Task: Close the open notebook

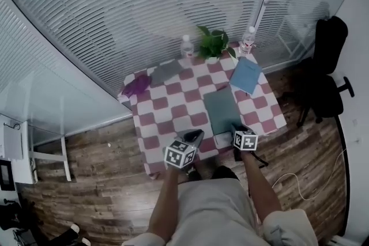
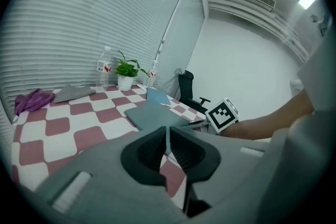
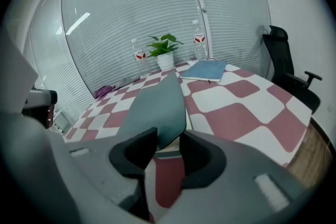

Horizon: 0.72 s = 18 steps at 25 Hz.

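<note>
The grey-green notebook (image 1: pixel 222 108) lies on the red-and-white checked table (image 1: pixel 173 106), its cover down over the pages. In the right gripper view its near corner (image 3: pixel 160 107) reaches in between the jaws, with cream page edges showing beneath the cover. My right gripper (image 3: pixel 169 152) is open around that corner, and its pads stand off the cover; in the head view the right gripper (image 1: pixel 236 127) sits at the notebook's near end. My left gripper (image 2: pixel 168 147) is shut on nothing, hovering over the table's near edge to the left of the notebook (image 2: pixel 152 114).
A blue notebook (image 1: pixel 246 75) lies at the far right. A potted plant (image 1: pixel 212 43) and two water bottles (image 1: pixel 186 46) stand at the back. A grey cloth (image 1: pixel 166 71) and a purple cloth (image 1: pixel 136 85) lie far left. An office chair (image 1: pixel 328 66) stands to the right.
</note>
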{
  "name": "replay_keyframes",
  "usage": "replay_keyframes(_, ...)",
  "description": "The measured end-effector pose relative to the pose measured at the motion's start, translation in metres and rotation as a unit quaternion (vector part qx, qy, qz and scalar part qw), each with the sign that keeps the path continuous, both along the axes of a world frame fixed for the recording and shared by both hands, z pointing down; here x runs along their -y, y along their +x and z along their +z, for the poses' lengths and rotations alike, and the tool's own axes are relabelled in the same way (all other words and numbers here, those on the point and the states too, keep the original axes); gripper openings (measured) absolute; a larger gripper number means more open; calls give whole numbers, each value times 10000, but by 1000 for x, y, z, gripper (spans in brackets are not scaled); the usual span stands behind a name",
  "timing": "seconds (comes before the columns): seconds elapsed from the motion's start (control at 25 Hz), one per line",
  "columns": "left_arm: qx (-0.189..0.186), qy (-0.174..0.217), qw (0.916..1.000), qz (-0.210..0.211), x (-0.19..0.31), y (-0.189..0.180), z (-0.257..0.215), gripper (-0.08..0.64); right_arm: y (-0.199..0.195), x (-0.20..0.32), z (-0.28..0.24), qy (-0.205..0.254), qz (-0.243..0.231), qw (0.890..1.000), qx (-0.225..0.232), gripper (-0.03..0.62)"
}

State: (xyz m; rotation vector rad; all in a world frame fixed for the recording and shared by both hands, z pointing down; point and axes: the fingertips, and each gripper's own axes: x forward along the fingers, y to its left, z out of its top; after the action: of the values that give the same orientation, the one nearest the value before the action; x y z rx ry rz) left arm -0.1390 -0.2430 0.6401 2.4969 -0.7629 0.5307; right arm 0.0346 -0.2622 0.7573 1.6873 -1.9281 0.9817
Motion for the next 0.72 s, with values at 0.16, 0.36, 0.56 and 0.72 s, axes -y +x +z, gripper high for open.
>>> replay_keyframes(0.16, -1, 93, 9985, -547, 3, 8, -13, 31, -6, -5, -13, 140, -383, 9992, 38, 137)
replay_keyframes(0.36, 5, 160, 9900, -1402, -5, 20, -21, 31, -2, -26, -23, 161, -919, 9955, -139, 137)
replay_keyframes(0.56, 15, 215, 9845, -1742, -30, 44, -27, 31, 12, -42, -41, 352, -1106, 9930, -230, 137)
replay_keyframes(0.72, 73, 266, 9787, -2035, -50, 58, -30, 31, 14, -43, -69, 682, -1441, 9858, -535, 137)
